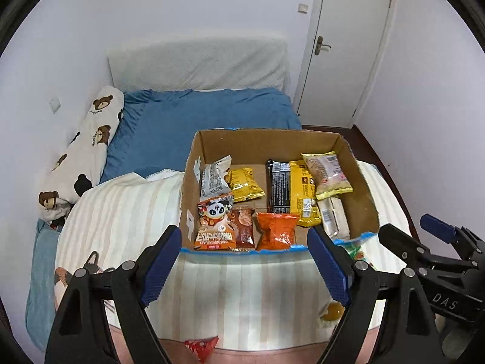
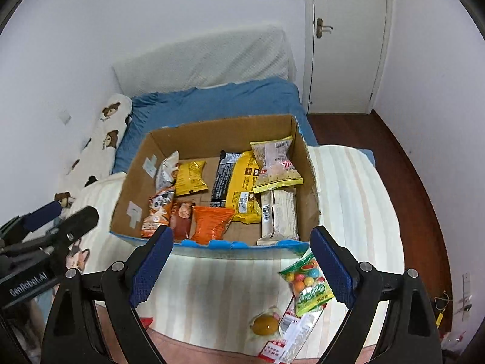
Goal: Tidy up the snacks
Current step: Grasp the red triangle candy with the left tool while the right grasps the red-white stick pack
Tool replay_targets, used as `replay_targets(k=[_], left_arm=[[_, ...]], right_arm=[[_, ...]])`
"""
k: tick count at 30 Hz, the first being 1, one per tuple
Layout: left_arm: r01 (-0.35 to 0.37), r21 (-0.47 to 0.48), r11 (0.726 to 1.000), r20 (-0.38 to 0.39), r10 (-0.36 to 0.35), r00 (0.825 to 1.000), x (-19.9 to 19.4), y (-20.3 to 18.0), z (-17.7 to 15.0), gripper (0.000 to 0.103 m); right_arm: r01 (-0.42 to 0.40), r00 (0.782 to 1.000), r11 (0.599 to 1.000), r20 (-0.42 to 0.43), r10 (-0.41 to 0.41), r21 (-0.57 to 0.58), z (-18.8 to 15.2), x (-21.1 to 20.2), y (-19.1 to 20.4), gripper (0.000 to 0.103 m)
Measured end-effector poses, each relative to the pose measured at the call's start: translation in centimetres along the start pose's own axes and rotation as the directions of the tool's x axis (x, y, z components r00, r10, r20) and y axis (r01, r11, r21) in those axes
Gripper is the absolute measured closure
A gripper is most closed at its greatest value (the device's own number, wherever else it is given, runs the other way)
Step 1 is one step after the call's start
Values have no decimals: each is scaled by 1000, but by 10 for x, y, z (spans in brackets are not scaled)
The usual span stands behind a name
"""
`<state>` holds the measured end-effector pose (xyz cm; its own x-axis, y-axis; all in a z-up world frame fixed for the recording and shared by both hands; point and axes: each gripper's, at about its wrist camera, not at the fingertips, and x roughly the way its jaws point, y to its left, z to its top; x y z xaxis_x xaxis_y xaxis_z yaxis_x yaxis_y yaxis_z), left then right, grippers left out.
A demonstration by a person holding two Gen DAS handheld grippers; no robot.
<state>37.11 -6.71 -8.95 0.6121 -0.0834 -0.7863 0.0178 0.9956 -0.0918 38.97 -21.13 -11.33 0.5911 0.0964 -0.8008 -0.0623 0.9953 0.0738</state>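
Note:
An open cardboard box (image 1: 266,139) (image 2: 212,132) sits on a striped blanket on the bed. It holds several snack packets, among them a panda packet (image 1: 216,227), an orange packet (image 1: 275,230) (image 2: 212,221) and a black bar (image 1: 279,185). My left gripper (image 1: 245,264) (image 2: 62,217) hovers open above the blanket in front of the box, with nothing in it. My right gripper (image 2: 242,267) (image 1: 415,233) is beside it, open too, with nothing between its fingers. Loose on the blanket lie a green gumball bag (image 2: 306,285), a yellow jelly cup (image 2: 265,324) (image 1: 332,311) and a red-and-white packet (image 2: 282,339).
A red packet (image 1: 201,345) lies at the blanket's near edge. Behind the box are a blue sheet (image 1: 188,121), a bear-print pillow (image 1: 88,151) along the left wall and a white headboard cushion (image 1: 197,63). A shut door (image 1: 348,45) and wooden floor (image 2: 394,157) are at right.

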Motion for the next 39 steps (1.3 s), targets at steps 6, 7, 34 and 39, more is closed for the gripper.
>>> replay_targets(k=[6, 7, 34, 39], left_arm=[[14, -25, 1000, -6, -14, 1000, -16, 0, -20, 18], [16, -30, 999, -10, -16, 1000, -17, 0, -25, 18], [-212, -303, 929, -422, 68, 904, 78, 103, -203, 0], [-222, -388, 895, -435, 35, 900, 77, 128, -208, 0]], right_arm=[[-29, 1000, 1000, 6, 29, 10, -20, -23, 3, 9], [-31, 1000, 999, 3, 31, 13, -24, -25, 3, 9], [217, 889, 953, -445, -105, 210, -201, 151, -79, 43], [174, 891, 966, -448, -73, 189, -215, 142, -63, 52]])
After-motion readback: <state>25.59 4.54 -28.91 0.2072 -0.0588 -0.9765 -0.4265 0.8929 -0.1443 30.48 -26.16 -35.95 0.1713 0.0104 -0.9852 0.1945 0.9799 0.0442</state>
